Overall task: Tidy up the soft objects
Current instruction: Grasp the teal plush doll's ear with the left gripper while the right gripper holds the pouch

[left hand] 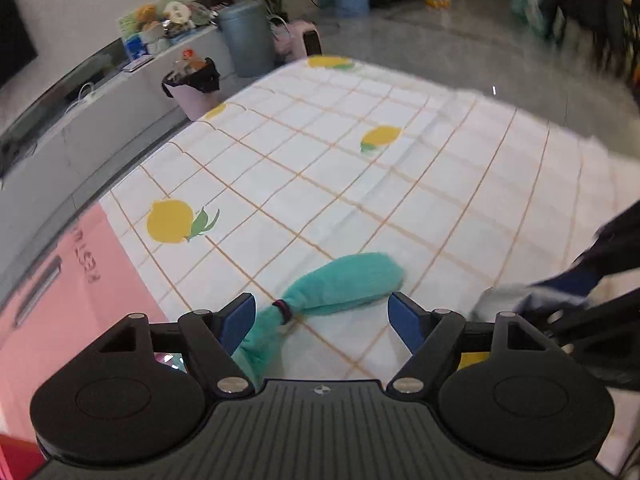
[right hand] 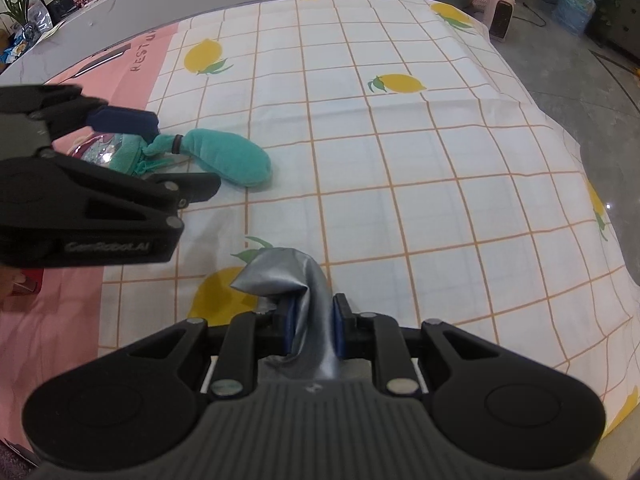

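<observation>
Left gripper [left hand: 322,316], jaws wide apart, straddles the teal soft toy [left hand: 344,284], long axis angled across them; right gripper [right hand: 314,328] clamps grey cloth [right hand: 280,276]

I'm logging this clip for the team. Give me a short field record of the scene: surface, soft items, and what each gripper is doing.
surface: table under a white grid tablecloth printed with lemons
teal item: teal plush piece with a dark band at its neck, lying on the cloth
grey item: grey fabric, bunched
left gripper: jaws wide open, either side of the teal plush piece, not pressing it
right gripper: closed on the grey fabric
</observation>
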A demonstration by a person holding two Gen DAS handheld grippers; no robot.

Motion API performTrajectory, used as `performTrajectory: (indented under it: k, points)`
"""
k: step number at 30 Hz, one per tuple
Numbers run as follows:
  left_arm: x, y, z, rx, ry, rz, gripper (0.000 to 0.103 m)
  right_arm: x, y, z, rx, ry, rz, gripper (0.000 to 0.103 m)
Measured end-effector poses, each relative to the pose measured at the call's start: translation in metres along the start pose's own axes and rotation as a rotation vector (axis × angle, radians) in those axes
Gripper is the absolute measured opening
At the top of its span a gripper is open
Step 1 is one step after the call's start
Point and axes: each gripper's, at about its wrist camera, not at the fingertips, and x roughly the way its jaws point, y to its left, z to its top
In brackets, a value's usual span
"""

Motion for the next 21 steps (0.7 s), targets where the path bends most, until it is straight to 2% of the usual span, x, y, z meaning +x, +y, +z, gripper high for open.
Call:
performTrajectory:
  k: [2,6,7,12,14,15,16,17,19,21]
  points:
    - [0.009,0.002,0.004,0.000,0.037,-0.018,0.089,0.000,0.000,0.001,-0.001,0.001,0.003,0.019]
    - [0.025,0.002,0.011,0.034,0.051,-0.065,0.088,0.000,0.000,0.000,-0.011,-0.002,0.005,0.021]
    - [0.031,0.001,0.013,0.030,0.068,-0.068,0.084,0.001,0.000,0.000,-0.015,-0.003,0.004,0.022]
    - [0.042,0.014,0.017,-0.126,0.101,-0.130,0.076,0.001,0.002,0.000,-0.029,-0.006,0.004,0.023]
    - [0.041,0.012,0.015,-0.134,0.095,-0.121,0.070,0.000,0.001,0.001,-0.028,-0.007,0.007,0.023]
    - [0.040,0.010,0.012,-0.140,0.091,-0.118,0.066,0.000,0.001,0.001,-0.029,-0.007,0.008,0.023]
    - [0.037,0.009,0.011,-0.153,0.087,-0.112,0.055,0.000,0.001,0.001,-0.030,-0.008,0.008,0.023]
    - [0.035,0.008,0.007,-0.167,0.083,-0.100,0.040,0.000,0.001,0.001,-0.032,-0.008,0.008,0.023]
    - [0.029,0.007,0.007,-0.190,0.082,-0.087,0.019,0.000,0.002,0.000,-0.037,-0.009,0.006,0.023]
    - [0.023,0.006,0.001,-0.195,0.068,-0.075,0.014,0.000,0.003,0.000,-0.039,-0.010,0.005,0.023]
